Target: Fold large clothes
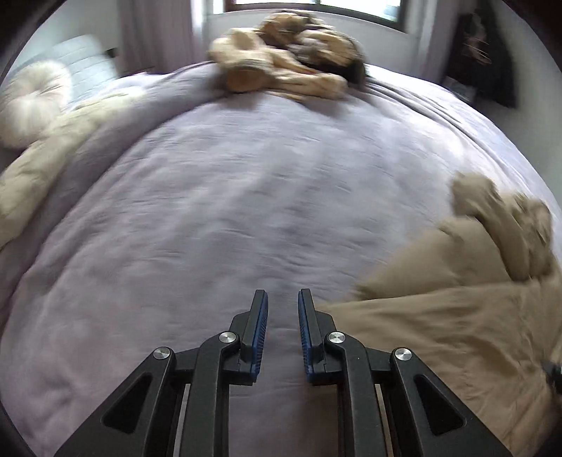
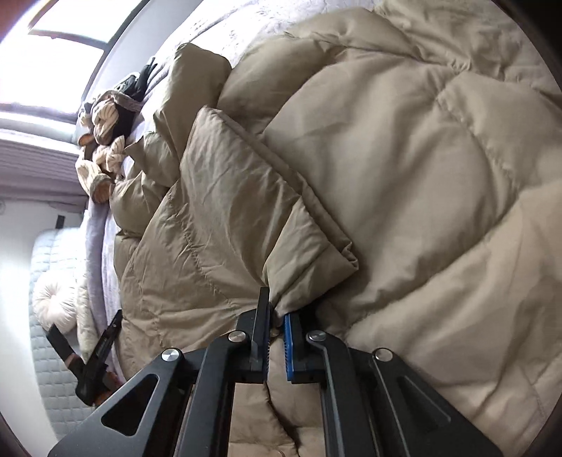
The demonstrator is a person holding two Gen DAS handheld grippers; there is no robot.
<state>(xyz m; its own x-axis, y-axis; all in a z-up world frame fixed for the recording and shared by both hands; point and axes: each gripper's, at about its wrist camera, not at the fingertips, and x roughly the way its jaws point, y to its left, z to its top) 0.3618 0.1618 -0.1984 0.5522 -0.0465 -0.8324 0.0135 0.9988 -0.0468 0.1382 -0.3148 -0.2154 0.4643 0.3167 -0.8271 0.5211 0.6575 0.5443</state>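
Fabric of the tan puffer jacket (image 2: 386, 158) bunched and pinched tight between the pads of the right gripper (image 2: 277, 306) at a quilted edge, with a folded flap just beyond the fingertips. Rest of that garment spread in thick, stitched panels over the near right part of the bed (image 1: 210, 211), one crumpled end raised toward the right edge of the bed.

Left gripper (image 1: 282, 298) above bare lilac cover near the foot of the bed, tilted downward. Blue pads apart by a narrow gap, nothing between them, jacket edge just beside the right-hand finger.

Pile of clothes (image 1: 288, 63) at the far edge of the bed, below a window (image 1: 316, 5), in beige with dark pieces mixed in. Round cushion (image 1: 31, 102) at the bed's far left corner. Left-wrist view blurred throughout.
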